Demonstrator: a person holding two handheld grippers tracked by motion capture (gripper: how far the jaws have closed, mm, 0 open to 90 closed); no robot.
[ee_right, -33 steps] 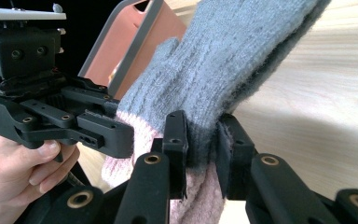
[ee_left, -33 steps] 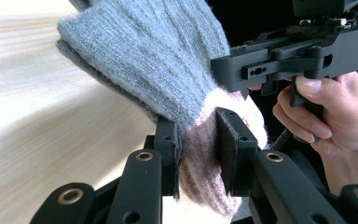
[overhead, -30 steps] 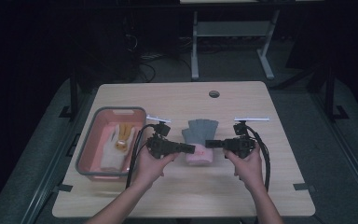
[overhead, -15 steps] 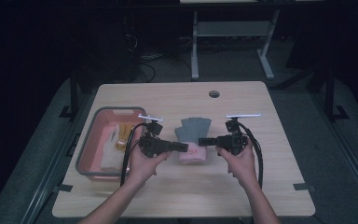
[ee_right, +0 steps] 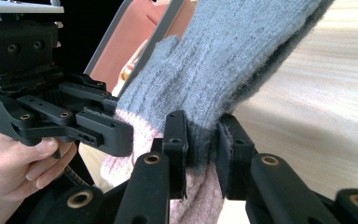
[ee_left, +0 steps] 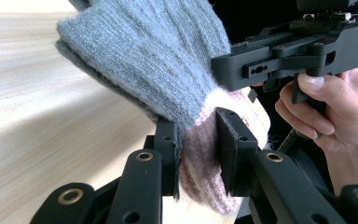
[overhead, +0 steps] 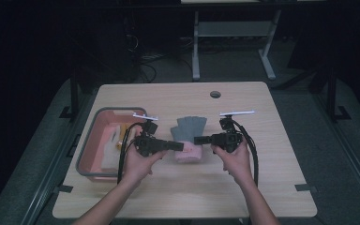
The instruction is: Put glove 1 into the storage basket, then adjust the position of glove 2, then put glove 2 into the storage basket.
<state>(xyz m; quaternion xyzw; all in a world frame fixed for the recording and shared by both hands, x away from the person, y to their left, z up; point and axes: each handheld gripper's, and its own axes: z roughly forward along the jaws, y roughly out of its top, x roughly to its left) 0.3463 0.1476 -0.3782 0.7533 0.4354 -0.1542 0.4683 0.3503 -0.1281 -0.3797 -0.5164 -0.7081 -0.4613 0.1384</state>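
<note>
Grey-and-pink knit gloves (overhead: 188,139) (no legible label)

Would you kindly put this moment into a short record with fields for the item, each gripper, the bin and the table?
item: grey and pink knitted glove, held between both grippers
left gripper: shut on the glove's pink cuff
right gripper: shut on the cuff from the opposite side
bin: pink, grey rim, at the table's left, holds pale items
table: light wood, round hole near far edge
</note>
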